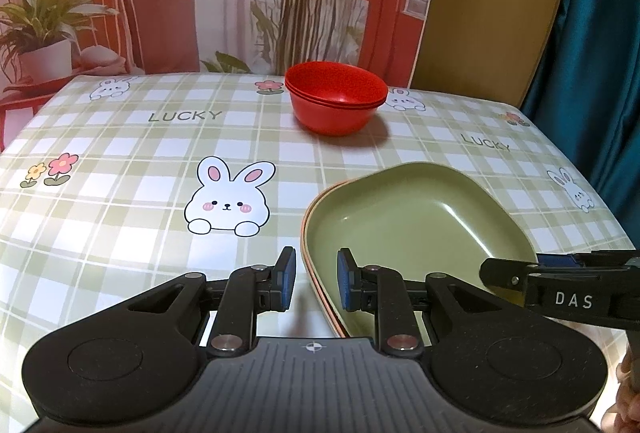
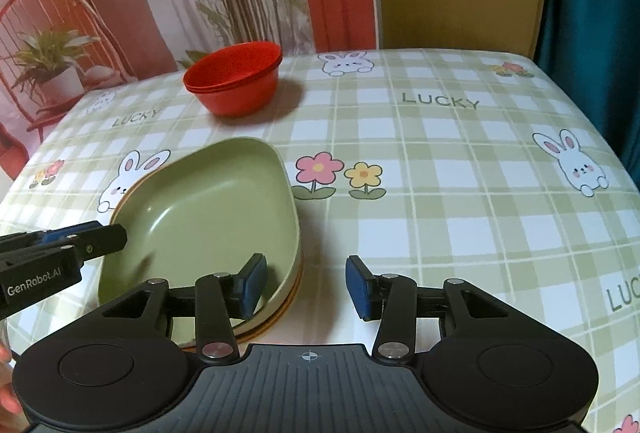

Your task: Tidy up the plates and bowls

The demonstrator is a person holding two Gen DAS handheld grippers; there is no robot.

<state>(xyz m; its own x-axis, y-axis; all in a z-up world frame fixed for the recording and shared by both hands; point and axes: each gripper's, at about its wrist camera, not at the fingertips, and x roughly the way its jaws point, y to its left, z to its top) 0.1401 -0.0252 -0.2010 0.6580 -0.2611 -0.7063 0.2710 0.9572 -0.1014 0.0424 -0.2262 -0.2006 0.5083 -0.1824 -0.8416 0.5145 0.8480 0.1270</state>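
left tool (image 1: pixel 316 279): spread, straddling green plate (image 1: pixel 416 217) rim | right tool (image 2: pixel 306 283): spread, straddling opposite rim | red bowls (image 1: pixel 336 101): nested, far side of table (image 1: pixel 120 193)

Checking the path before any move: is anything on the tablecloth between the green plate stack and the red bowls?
Nothing visible: only bare checked tablecloth lies between the green square plate stack and the nested red plastic bowls.

Red bowls (image 1: pixel 336 101); green plate (image 1: pixel 416 217); green-checked bunny tablecloth (image 1: pixel 120 193).
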